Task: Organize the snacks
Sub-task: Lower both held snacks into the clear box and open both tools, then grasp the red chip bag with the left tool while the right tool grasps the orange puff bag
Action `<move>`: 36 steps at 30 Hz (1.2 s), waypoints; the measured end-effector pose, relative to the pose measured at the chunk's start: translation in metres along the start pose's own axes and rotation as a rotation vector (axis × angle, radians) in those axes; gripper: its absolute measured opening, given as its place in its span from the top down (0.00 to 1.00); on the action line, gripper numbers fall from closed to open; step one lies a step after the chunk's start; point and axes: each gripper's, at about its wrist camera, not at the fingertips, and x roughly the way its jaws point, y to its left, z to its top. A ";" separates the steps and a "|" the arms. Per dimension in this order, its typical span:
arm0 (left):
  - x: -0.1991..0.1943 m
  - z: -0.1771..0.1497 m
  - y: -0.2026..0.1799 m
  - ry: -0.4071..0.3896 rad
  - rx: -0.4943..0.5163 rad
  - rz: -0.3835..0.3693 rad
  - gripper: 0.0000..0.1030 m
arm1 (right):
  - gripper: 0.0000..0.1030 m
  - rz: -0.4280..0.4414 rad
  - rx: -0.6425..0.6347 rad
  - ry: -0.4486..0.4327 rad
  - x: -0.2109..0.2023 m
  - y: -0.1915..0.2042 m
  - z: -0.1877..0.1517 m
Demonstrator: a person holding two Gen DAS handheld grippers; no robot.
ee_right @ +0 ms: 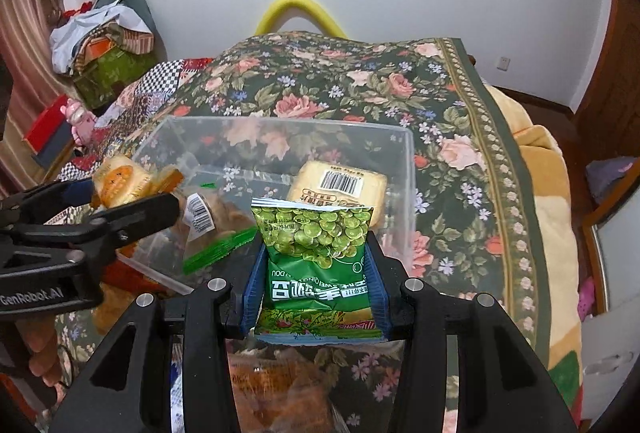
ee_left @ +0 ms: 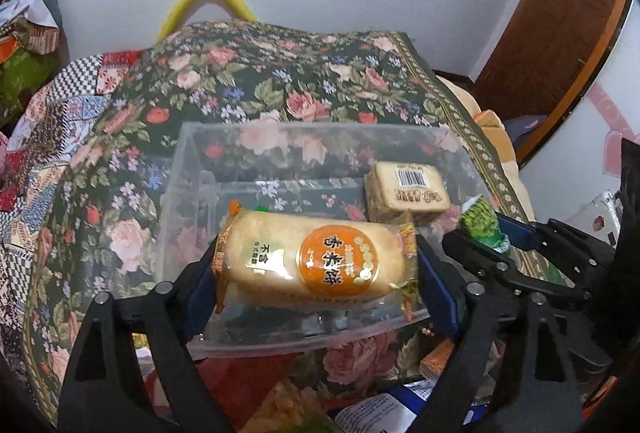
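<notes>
Black gripper arms fill the bottom of both wrist views, and each tool has a snack clamped between its blue pads. Beneath everything lies the bed's floral blanket [ee_right: 320,89], dark green with pink roses and a patterned border, with a patchwork quilt [ee_left: 52,137] beside it on the left. On the blanket sits the clear plastic bin [ee_left: 188,169], open at the top. The left gripper [ee_left: 316,265] holds a rice cracker pack [ee_left: 316,261] crosswise by its two crimped ends, above the near part of the bin; the pack is pale tan with a round orange label. The right gripper [ee_right: 316,273] is closed on a green pea snack bag [ee_right: 316,249], printed with green peas and white lettering, at the bin's near right corner, just above the rim. Inside the bin, toward its far right side, lies a pale yellow biscuit packet [ee_right: 340,185] with its barcode facing up. A green strip [ee_right: 218,251] rests at the bin's near edge, beside a barcode-labelled packet [ee_right: 204,213] whose contents I cannot make out. A yellow foam loop [ee_right: 298,13] rises behind the bed against the white wall.
</notes>
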 end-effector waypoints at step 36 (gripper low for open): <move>-0.119 -0.069 0.023 -0.140 0.082 0.064 0.05 | 0.28 -0.033 -0.054 -0.035 -0.073 0.001 -0.059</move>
